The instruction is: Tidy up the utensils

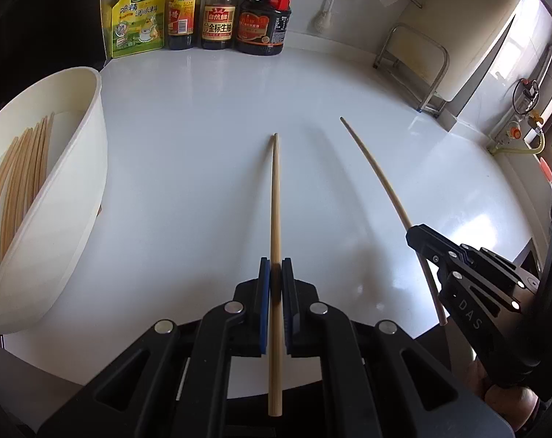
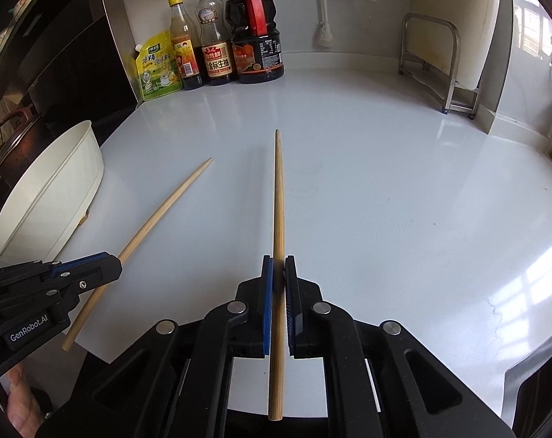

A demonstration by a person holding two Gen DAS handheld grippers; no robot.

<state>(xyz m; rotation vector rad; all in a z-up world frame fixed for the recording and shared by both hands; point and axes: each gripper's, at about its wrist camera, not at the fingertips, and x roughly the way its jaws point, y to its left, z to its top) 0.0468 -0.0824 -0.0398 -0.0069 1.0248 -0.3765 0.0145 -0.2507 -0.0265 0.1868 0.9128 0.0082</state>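
Both grippers angled down toward the white surface point(image 1: 210, 116), side by side, each seen in the other's view. Left gripper point(image 1: 276, 273) tilted forward and down, jaws clamped on a chopstick point(image 1: 274, 200). Stick runs straight through the blue pads point(image 1: 264, 303), thin end pointing ahead over the surface, thick end sticking back past the jaws toward the camera. Right gripper point(image 2: 278, 266) in the same pose, jaws clamped on a second chopstick point(image 2: 278, 189), likewise lined up along the pads, tip ahead, butt behind. From the left view, right gripper point(image 1: 416, 235) at the right edge, its stick point(image 1: 378, 175) slanting up and leftward. From the right view, left gripper point(image 2: 109, 264) low at the left edge, its stick point(image 2: 159, 215) slanting up and rightward. Part of a hand point(image 2: 20, 401) visible under the left gripper. White tub point(image 1: 75, 168) at the left of the surface, just beside the left gripper's reach, holding a bundle of chopsticks point(image 1: 23, 168) leaning inside. Sauce bottles point(image 1: 217, 11) and a yellow pouch point(image 1: 137, 22) lined against the back wall, well apart from both grippers. Metal rack point(image 2: 447, 65) at the far right.
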